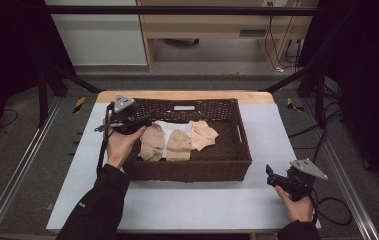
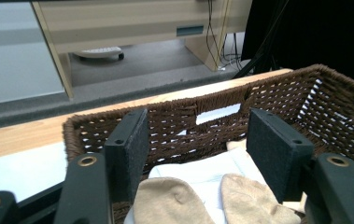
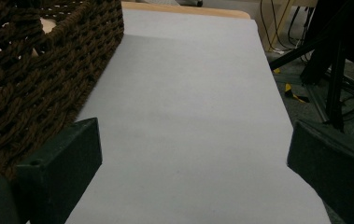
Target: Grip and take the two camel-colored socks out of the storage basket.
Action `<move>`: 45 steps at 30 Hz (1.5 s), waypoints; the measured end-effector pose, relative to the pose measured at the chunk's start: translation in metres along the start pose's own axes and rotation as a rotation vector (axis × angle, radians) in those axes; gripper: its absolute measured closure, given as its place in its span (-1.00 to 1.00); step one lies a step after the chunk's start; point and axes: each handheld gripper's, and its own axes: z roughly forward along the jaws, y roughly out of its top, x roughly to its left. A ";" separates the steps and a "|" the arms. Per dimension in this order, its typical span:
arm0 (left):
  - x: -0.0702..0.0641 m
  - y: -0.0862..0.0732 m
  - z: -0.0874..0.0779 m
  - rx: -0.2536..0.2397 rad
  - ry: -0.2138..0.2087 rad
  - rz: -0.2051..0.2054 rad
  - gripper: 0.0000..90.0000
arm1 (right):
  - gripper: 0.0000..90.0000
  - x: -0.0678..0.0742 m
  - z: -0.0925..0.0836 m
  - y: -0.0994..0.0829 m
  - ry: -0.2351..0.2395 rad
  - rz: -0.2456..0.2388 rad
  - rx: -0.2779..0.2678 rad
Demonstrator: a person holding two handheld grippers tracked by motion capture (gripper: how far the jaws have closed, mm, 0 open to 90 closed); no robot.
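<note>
Now, by parts:
Left tool [image 2: 193,154]: jaws wide apart, gripping nothing, above the basket's 9 o'clock end, over the socks.
Right tool [image 3: 193,186]: jaws spread wide, empty, at 4 o'clock on the counter [image 1: 187,205].
Socks [image 1: 177,142]: three beige, soft, lying on white cloth [image 1: 169,127] inside the basket.
Basket [image 1: 187,170]: dark brown weave, rectangular, slot handles in its walls.
Open room: bare pale counter along 6 o'clock and 3 o'clock.
Writing: none readable.
</note>
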 end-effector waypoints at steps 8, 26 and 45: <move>-0.007 -0.003 0.026 0.029 0.016 0.007 -0.15 | -0.92 -0.001 0.001 0.000 -0.003 0.001 -0.001; -0.006 -0.030 0.076 0.180 0.109 0.069 0.11 | -0.92 0.000 0.004 -0.001 0.000 -0.005 0.006; -0.006 -0.050 0.098 0.328 0.063 0.078 -0.19 | -0.92 0.001 0.005 -0.001 0.005 -0.004 0.016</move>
